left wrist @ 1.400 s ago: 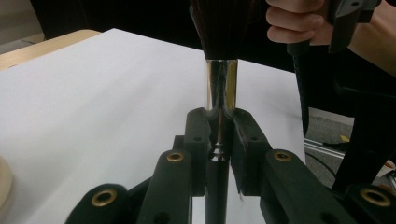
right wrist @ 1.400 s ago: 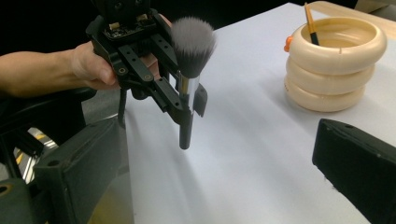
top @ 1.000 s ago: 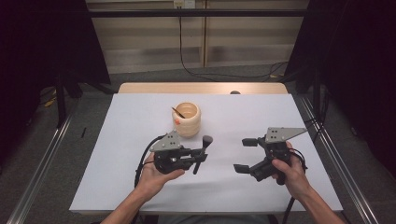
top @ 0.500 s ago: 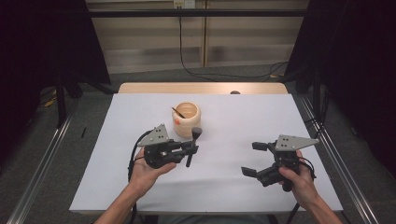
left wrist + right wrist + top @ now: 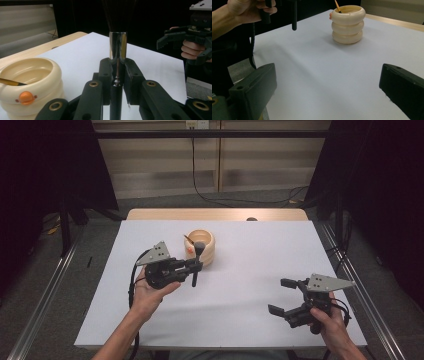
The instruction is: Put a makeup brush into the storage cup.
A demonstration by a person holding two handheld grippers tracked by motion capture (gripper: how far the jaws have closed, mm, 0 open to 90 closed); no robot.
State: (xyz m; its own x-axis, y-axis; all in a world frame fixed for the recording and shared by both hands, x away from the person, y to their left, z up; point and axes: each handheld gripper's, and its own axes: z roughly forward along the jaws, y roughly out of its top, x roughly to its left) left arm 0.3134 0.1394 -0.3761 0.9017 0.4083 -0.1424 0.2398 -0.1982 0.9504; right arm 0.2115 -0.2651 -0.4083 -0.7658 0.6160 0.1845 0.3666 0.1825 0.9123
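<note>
Brush (image 5: pixel 117 47) pinched in my left gripper (image 5: pixel 194 268), held above the table just beside the cream holder (image 5: pixel 205 251).
My right gripper (image 5: pixel 285 296) hangs wide open and empty, well apart near the table's right edge.

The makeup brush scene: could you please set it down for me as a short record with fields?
held thing: makeup brush, upright, bristles up, handle hanging down
holder: left gripper, fingers shut on the brush neck
right gripper: open, holding nothing, low at the near right
cup: cream ringed pot, orange knob on its side
in cup: slim brush
surface: white table
</note>
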